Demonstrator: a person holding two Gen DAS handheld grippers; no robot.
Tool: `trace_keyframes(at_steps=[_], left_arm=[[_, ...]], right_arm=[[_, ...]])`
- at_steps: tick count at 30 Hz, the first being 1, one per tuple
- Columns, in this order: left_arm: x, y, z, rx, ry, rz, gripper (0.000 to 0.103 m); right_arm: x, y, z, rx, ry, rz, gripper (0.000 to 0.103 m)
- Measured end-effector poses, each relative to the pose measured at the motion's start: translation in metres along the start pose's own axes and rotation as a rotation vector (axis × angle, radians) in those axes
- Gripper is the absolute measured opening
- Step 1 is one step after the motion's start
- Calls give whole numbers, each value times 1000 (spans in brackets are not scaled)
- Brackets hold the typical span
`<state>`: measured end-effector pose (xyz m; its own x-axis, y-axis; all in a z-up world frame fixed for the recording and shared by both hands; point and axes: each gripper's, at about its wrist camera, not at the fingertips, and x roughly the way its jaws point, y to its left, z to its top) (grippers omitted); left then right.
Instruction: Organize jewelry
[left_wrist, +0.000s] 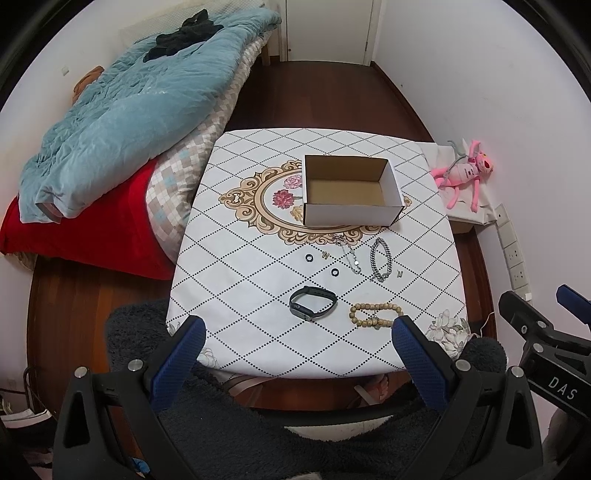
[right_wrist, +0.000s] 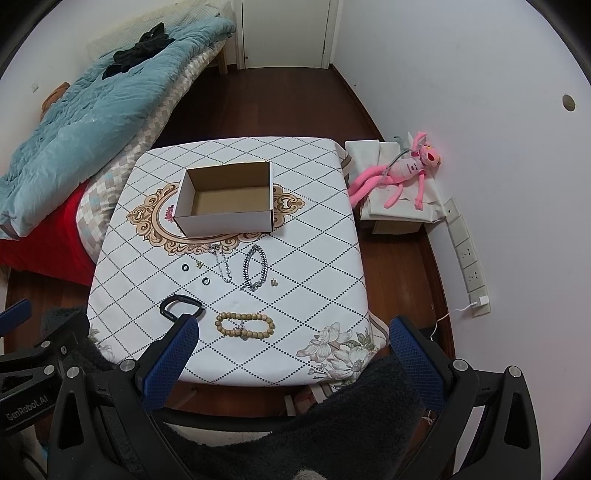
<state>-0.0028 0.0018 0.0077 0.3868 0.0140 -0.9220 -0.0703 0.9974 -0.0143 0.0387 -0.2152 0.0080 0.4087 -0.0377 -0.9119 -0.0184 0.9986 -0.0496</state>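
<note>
On a small table (left_wrist: 258, 332) covered with a diamond-patterned cloth, an open cardboard box (left_wrist: 349, 192) sits empty near the centre. Toward 6 o'clock from the box the jewelry lies loose and apart: two small dark rings (left_wrist: 309, 257) at about 7 o'clock, a thin silver chain (left_wrist: 349, 254) and a heavier silver chain bracelet (left_wrist: 381, 259) directly below, a tiny earring (left_wrist: 400, 273) at 5 o'clock, then, nearest the front edge, a black smart band (left_wrist: 313, 302) and a wooden bead bracelet (left_wrist: 375, 315).

Nothing is in the box yet, so the task seems to be at its very start: choosing a first piece. The next move likely calls for lowering one gripper over a near item, probably the bead bracelet or band, and closing gently on a thin edge lying flat on cloth.

Both grippers hover above the table's near edge, pointing toward 12 o'clock, well clear of everything. The left gripper (left_wrist: 299, 332) has its jaws spread wide and empty; the right gripper (right_wrist: 293, 332), at 3 o'clock beside it, is equally wide and empty.
</note>
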Motion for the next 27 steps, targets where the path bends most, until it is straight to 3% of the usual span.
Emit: trace_keyframes(at_steps=[27], left_arm=[[-4,-2,1,6,-11,7,103]], right_arm=[[-5,-2,3,0,-11,-2,103]])
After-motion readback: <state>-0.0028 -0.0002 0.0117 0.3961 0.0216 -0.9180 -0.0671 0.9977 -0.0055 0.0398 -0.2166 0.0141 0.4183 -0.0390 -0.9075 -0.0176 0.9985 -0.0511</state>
